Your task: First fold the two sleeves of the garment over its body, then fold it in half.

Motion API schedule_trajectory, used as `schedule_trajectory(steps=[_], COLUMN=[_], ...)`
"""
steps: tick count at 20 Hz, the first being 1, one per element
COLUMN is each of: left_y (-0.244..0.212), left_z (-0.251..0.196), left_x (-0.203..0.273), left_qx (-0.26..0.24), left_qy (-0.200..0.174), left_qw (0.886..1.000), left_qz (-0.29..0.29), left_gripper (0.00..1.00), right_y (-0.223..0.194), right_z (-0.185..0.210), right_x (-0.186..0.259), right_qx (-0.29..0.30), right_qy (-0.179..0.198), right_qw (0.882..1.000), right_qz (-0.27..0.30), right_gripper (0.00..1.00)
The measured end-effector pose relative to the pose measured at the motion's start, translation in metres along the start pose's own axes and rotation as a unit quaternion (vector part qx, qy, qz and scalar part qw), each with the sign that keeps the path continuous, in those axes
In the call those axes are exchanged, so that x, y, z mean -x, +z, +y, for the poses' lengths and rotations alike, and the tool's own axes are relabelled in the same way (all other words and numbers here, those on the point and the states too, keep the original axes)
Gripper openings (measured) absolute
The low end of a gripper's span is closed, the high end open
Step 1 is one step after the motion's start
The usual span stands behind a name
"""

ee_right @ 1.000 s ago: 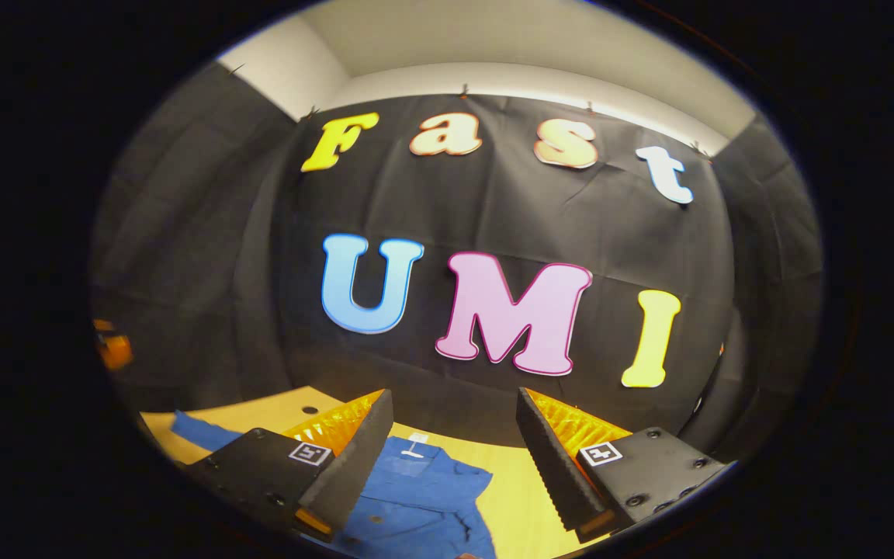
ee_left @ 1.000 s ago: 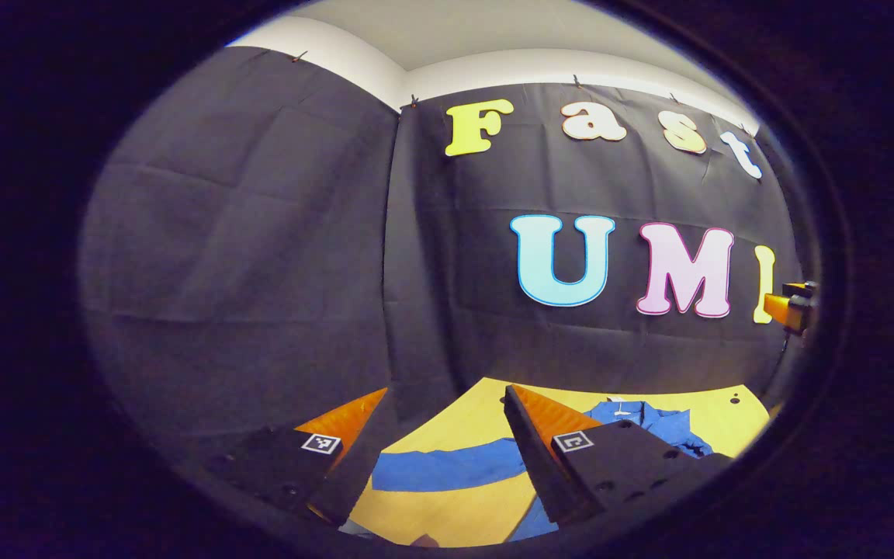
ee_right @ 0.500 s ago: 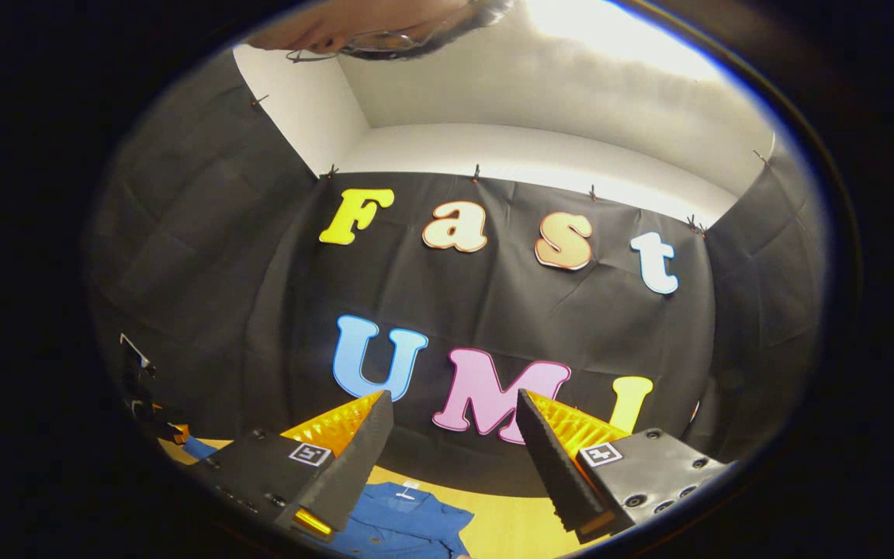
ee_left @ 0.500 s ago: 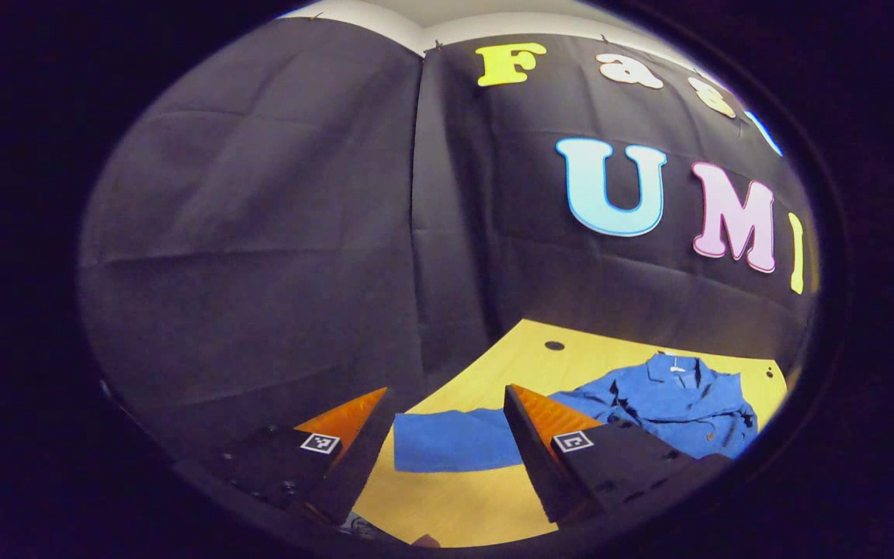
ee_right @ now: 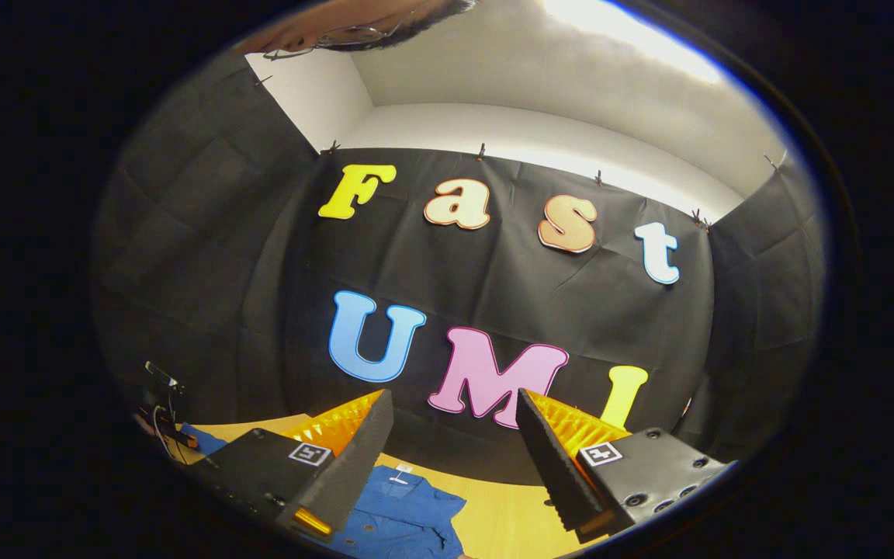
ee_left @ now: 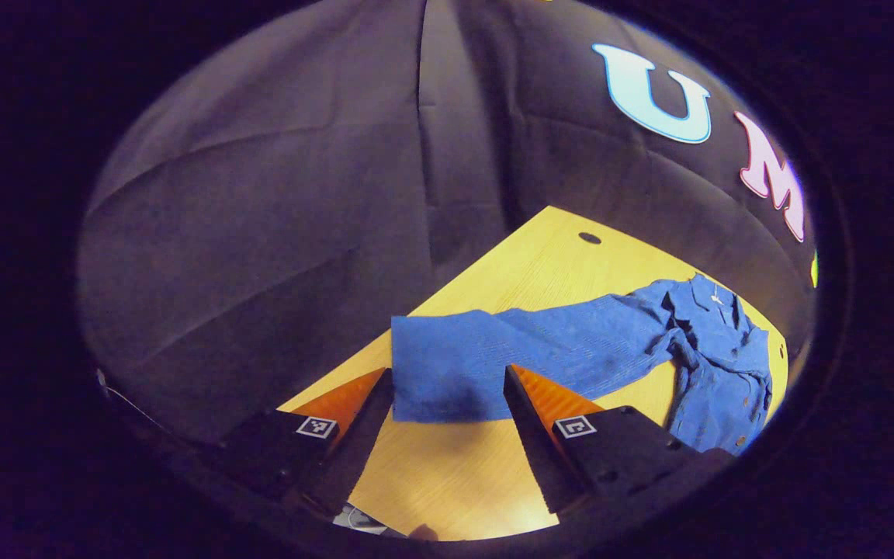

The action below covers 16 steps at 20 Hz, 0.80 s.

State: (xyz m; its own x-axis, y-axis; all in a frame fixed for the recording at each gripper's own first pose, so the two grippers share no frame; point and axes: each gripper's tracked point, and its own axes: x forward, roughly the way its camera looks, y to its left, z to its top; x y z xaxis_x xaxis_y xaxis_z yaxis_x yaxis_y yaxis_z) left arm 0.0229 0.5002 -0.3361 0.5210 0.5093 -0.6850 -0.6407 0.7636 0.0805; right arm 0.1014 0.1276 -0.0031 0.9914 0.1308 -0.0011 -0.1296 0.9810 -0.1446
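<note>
Wooden table [ee_left: 447,481], blue garment [ee_left: 571,349] sleeve outstretched, left gripper [ee_left: 447,388] spread above

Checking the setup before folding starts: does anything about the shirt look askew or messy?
Yes. The blue shirt lies bunched and wrinkled at the body, not flat. Its sleeve stretches straight across the table, still unfolded.

1. The left gripper view is dim overall; the yellow wooden tabletop [ee_left: 455,481] brightens to a soft sheen at the lower centre.
2. The right gripper view is brighter, with a blown-out glare across the white ceiling [ee_right: 633,46] at the upper right.
3. Both views bow strongly toward their edges, bending straight lines.
4. The crumpled blue cloth garment [ee_left: 571,349] looks sharp, its folds softly shadowed.
</note>
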Motion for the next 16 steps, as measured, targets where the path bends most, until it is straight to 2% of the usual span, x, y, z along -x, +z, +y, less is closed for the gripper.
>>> schedule_trajectory(steps=[3, 6, 8, 9, 10, 12, 13, 14, 15, 16], left_y=[0.0, -0.009, -0.023, -0.012, -0.019, -0.016, -0.013, -0.012, -0.009, -0.012], left_z=[0.009, 0.013, 0.011, 0.014, 0.01, 0.009, 0.008, 0.006, 0.006, 0.001], left_x=[-0.011, -0.02, -0.025, -0.03, -0.029, -0.031, -0.031, -0.033, -0.036, -0.035], left_qx=[-0.001, 0.007, 0.004, -0.013, -0.017, -0.03, -0.036, -0.038, -0.037, -0.036], left_qy=[0.029, 0.027, 0.027, 0.023, 0.018, 0.004, -0.003, -0.009, -0.013, -0.014], left_qw=[0.999, 0.998, 0.995, 0.997, 0.995, 0.995, 0.995, 0.994, 0.995, 0.995], left_qz=[0.018, 0.05, 0.095, 0.068, 0.094, 0.098, 0.096, 0.098, 0.095, 0.093], left_gripper=[0.84, 0.85, 0.85, 0.84, 0.87, 0.81, 0.71, 0.68, 0.56, 0.51], right_y=[0.001, -0.003, -0.006, -0.008, -0.011, -0.012, -0.012, -0.012, -0.012, -0.013], right_z=[0.005, 0.009, 0.011, 0.015, 0.016, 0.017, 0.016, 0.014, 0.011, 0.008], right_x=[-0.004, -0.006, -0.006, -0.008, -0.007, -0.005, -0.004, -0.004, -0.003, -0.003], right_qx=[0.003, -0.002, -0.005, -0.008, -0.007, -0.004, -0.002, 0.0, -0.001, -0.005], right_qy=[0.003, 0.004, 0.007, 0.011, 0.013, 0.016, 0.015, 0.015, 0.013, 0.011], right_qw=[1.0, 1.0, 1.0, 1.0, 1.0, 0.999, 0.999, 0.999, 0.999, 0.999], right_qz=[0.002, 0.009, 0.016, 0.022, 0.026, 0.029, 0.029, 0.029, 0.03, 0.033], right_gripper=[1.0, 1.0, 1.0, 1.0, 1.0, 1.0, 1.0, 0.99, 0.99, 0.99])
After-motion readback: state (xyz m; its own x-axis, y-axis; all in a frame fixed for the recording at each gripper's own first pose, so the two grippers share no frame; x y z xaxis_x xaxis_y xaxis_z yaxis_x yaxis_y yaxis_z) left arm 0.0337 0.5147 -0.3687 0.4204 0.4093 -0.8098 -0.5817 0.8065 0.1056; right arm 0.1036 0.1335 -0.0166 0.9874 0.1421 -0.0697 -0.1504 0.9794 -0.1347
